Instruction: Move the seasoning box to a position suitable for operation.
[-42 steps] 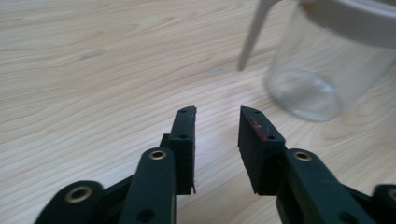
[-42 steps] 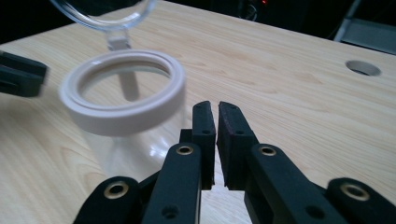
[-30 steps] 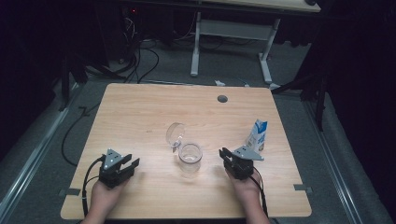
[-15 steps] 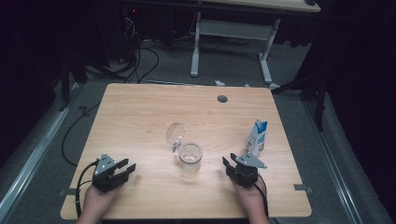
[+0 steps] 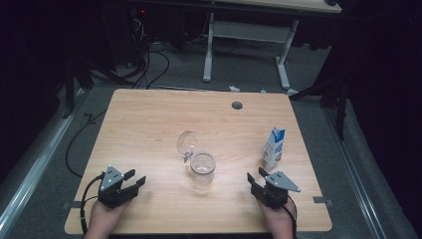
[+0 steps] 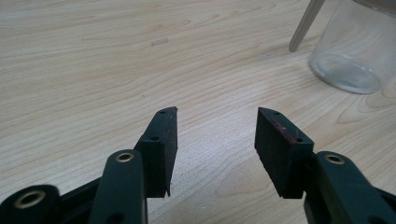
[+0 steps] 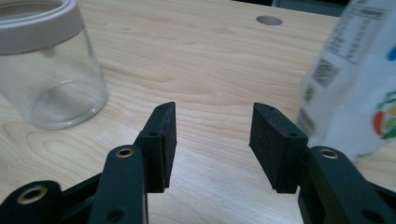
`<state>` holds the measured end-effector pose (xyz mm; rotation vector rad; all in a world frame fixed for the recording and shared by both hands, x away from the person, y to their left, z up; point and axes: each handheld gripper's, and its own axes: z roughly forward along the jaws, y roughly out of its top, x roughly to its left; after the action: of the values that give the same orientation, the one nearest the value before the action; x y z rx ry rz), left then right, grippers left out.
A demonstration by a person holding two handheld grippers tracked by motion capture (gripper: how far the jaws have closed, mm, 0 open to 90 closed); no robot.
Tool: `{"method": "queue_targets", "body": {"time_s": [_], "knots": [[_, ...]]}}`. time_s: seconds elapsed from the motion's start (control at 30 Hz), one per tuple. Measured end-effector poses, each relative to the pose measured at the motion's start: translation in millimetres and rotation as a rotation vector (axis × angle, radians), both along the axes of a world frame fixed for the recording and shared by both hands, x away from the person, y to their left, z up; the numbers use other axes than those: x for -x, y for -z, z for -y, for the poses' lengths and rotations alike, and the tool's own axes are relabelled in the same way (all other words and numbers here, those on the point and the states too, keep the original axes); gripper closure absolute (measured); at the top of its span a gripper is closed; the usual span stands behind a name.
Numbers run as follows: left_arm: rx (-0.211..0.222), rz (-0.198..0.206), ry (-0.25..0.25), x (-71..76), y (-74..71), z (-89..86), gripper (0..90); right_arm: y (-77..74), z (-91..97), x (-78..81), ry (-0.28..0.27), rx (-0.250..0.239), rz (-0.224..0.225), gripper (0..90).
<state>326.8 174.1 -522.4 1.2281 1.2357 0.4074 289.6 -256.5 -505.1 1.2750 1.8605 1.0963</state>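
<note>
One table (image 5: pixel 149 114) carries one milk carton (image 5: pixel 274 148) upright at the right and one clear glass jar (image 5: pixel 202 169) at centre, its hinged lid (image 5: pixel 187 142) flipped open; two grippers sit near the front edge, well apart from both. Left gripper (image 5: pixel 134 180) and right gripper (image 5: pixel 255 179) have jaws that have just been opening, now wide with nothing between them. Judging by that, either nothing has started or it's wrapped up; jar looks empty

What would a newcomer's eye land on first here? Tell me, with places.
The clear glass jar stands at the table's middle, its hinged lid swung open behind it. A white and blue milk carton stands upright to its right. Near the front edge, the left gripper and right gripper flank the jar, jaws open and empty.
</note>
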Motion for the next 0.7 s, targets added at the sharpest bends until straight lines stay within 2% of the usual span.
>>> {"method": "queue_targets", "body": {"time_s": [0.17,0.27,0.37,0.47,0.63,0.7], "knots": [[-0.006,0.009,0.006,1.0,-0.2,1.3,49.6,-2.3,13.9,-0.5,0.037,-0.013,0.001,49.5],[-0.030,0.016,0.009,1.5,2.2,2.8,48.7,-3.1,21.3,-0.9,0.068,-0.016,-0.002,49.2],[-0.047,0.016,0.011,0.4,3.8,2.8,46.5,-2.8,26.0,-1.2,0.076,-0.023,-0.003,49.3],[-0.028,0.011,0.010,-1.6,1.9,-0.9,46.3,-0.7,31.6,-3.4,0.099,-0.025,-0.018,48.9],[-0.015,0.003,0.011,-0.3,2.5,-1.5,45.9,0.2,29.4,-6.3,0.126,0.026,-0.008,45.6],[-0.015,0.001,0.014,0.0,2.7,-0.9,45.9,0.0,29.3,-7.2,0.129,0.030,-0.010,45.2]]}}
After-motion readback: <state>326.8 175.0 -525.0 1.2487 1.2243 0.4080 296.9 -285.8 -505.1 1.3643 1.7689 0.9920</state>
